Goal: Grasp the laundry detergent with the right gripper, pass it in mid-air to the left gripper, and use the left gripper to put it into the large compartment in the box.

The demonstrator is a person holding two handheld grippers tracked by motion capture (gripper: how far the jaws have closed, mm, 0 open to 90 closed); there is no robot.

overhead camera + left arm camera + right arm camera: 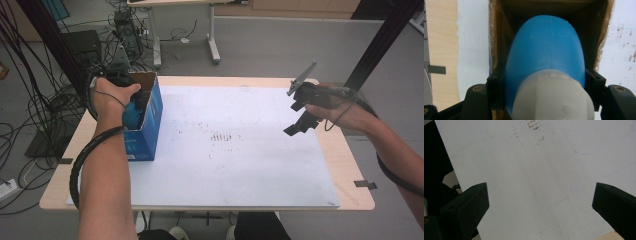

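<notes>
From above, the left gripper (131,107) lowers a blue bottle (133,114) into the open blue box (150,127) at the white board's (240,160) left edge. Its own view shows the jaws clamped on the bottle (545,52) (white cap (552,97) nearest) inside the brown box walls (497,37). The right gripper (540,205) hangs with jaws spread wide above the bare board (536,170).

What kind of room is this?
Probably a lab or workshop: bundles of cables trail over the bare floor, electronic gear sits behind, and the wooden table carries a stained white board.

Probably a lab: cable tangles (35,100), computer tower (122,30), desks (210,30).
</notes>
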